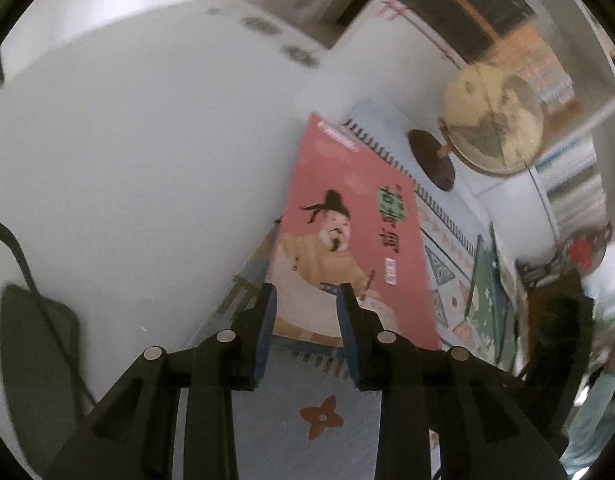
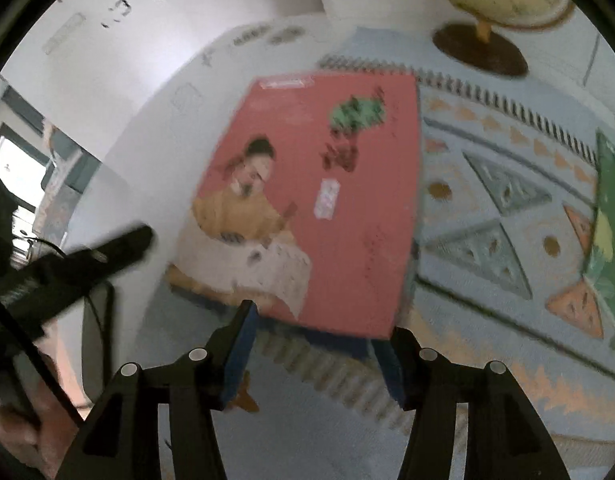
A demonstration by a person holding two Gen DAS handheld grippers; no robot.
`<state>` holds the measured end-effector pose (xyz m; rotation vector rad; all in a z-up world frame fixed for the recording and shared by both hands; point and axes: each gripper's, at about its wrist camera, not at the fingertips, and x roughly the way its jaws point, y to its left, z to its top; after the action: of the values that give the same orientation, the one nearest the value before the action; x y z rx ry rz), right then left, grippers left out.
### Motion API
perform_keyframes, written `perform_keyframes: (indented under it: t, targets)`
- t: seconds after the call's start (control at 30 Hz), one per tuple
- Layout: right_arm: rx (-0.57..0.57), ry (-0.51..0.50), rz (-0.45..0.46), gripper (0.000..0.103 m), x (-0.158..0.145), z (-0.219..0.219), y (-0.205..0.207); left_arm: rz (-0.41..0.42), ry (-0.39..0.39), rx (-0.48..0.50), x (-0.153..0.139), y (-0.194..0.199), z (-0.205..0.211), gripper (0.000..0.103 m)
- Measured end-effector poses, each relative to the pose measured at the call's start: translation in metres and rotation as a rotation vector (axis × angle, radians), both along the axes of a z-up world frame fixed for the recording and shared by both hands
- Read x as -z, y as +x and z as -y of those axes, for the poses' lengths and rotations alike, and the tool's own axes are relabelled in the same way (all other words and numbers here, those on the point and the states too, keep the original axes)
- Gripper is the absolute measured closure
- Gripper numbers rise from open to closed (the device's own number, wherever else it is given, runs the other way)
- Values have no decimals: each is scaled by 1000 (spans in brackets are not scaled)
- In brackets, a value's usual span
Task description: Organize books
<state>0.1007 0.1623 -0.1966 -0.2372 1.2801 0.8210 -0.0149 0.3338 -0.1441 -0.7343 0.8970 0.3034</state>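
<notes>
Lying flat — one pink book (image 2: 307,184), one green book (image 2: 611,216), both grippers' fingers (image 2: 243,340) parted, empty.

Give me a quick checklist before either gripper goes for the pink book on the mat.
1. Pink book lies flat on the patterned mat: ok.
2. Right gripper jaws parted, nothing clamped: ok.
3. Left gripper jaws parted, empty, over the book's near edge: ok.
4. Nothing lying on top of the book: ok.
5. Globe stands clear of the book: ok.
6. Green book at the mat's far side, whole outline visible: not ok, cut off.
</notes>
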Motion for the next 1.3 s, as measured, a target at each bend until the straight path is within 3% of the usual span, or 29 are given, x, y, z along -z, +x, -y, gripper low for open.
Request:
perform_keyframes:
  t: [0.07, 0.1, 0.17, 0.2, 0.23, 0.3, 0.47, 0.7, 1.03, 1.3]
  targets:
    - [9, -21, -1, 48, -1, 16, -2, 15, 39, 50, -15, 5, 13, 75]
    - [20, -45, 9, 48, -3, 27, -5, 23, 46, 65, -19, 6, 17, 70]
    - [61, -82, 21, 48, -7, 56, -9, 45, 57, 115, -29, 14, 32, 54]
    - [86, -85, 24, 48, -10, 69, -10, 52, 58, 132, -32, 18, 40, 34]
    - [119, -87, 27, 48, -13, 84, -10, 70, 63, 150, -35, 24, 51, 26]
    - [204, -84, 25, 47, -20, 118, -9, 92, 72, 185, -38, 32, 69, 26]
    - [384, -66, 31, 47, -40, 187, -3, 56, 38, 336, -34, 69, 128, 26]
    - [518, -47, 62, 47, -55, 243, 6, 31, 47, 475, -40, 96, 192, 26]
    - [559, 0, 69, 47, -68, 278, 30, -2, 123, 512, -58, 112, 236, 26]
    - [563, 13, 99, 47, -77, 298, 46, -13, 140, 517, -62, 124, 257, 26]
